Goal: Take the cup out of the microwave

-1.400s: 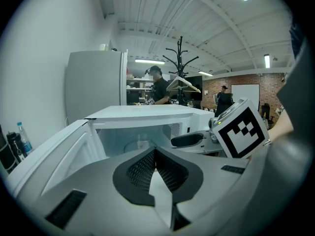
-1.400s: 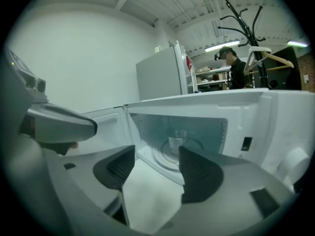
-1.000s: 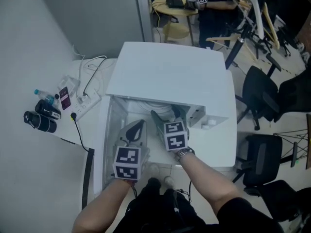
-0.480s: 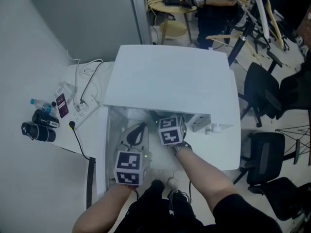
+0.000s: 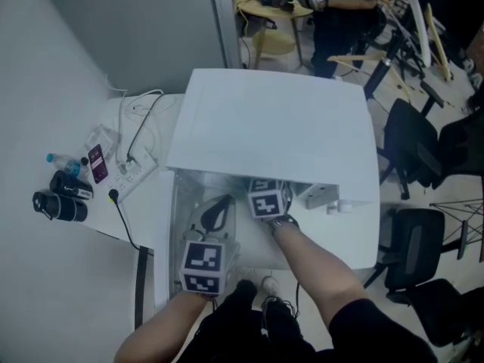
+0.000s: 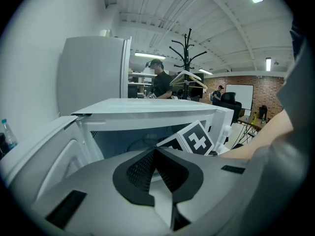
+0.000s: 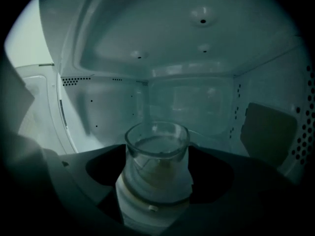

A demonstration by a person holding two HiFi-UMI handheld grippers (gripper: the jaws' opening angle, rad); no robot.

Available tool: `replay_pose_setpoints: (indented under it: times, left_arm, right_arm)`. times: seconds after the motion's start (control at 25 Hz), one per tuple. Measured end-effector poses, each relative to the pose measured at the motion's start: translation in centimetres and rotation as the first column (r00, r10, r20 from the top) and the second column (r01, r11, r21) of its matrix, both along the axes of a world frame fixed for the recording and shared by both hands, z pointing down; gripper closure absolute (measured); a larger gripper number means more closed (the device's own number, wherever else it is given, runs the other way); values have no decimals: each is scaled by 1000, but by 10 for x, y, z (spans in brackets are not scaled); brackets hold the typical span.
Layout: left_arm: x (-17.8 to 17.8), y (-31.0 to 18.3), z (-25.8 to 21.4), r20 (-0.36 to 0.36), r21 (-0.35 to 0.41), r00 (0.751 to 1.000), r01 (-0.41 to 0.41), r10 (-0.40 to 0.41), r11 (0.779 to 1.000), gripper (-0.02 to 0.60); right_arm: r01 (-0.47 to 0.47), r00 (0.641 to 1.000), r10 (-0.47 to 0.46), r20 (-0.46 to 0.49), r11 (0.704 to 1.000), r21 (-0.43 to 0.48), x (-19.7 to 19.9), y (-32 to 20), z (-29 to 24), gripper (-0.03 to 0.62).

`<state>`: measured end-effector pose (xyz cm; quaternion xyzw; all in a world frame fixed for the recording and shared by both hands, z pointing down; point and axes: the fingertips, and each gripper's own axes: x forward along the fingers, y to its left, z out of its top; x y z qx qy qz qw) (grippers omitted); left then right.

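The white microwave (image 5: 272, 127) stands with its door (image 5: 172, 225) swung open to the left. Inside it stands a clear glass cup (image 7: 156, 149) with a white band round its lower half. My right gripper (image 7: 157, 173) reaches into the cavity, open, with the cup between its jaws and a dark gap on each side. In the head view only its marker cube (image 5: 268, 203) shows at the edge of the microwave's top. My left gripper (image 5: 217, 207) hovers in front of the opening beside the door, shut and empty, pads (image 6: 147, 166) pressed together.
A power strip with cables (image 5: 132, 165) and dark bottles (image 5: 64, 191) lie on the white table left of the microwave. The microwave's control panel (image 5: 321, 197) faces me on the right. Black office chairs (image 5: 412, 142) stand to the right, and a person works at a round table (image 5: 265, 6) behind.
My right gripper has gone deeper into the microwave, its cube now at the edge of the top. The left gripper has stayed in place.
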<state>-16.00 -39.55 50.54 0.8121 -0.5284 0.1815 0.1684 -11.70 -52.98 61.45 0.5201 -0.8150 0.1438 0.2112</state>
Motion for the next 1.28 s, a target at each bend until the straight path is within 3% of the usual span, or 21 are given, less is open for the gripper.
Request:
replay_pose_setpoints:
  times: [0.28, 0.4, 1.28]
  left_arm:
    - [0, -2, -1, 2, 0, 1000, -4, 4, 1000, 586]
    - [-1, -2, 0, 3, -2, 1000, -4, 4, 1000, 586]
    - [10, 25, -27, -3, 50, 999, 35, -35, 998, 586]
  right_arm:
    - [-3, 1000, 3, -7, 1000, 0, -1, -10, 4, 174]
    - [2, 1000, -2, -13, 1000, 5, -2, -11, 5, 221]
    - [49, 997, -50, 62, 998, 27, 12, 49, -21, 221]
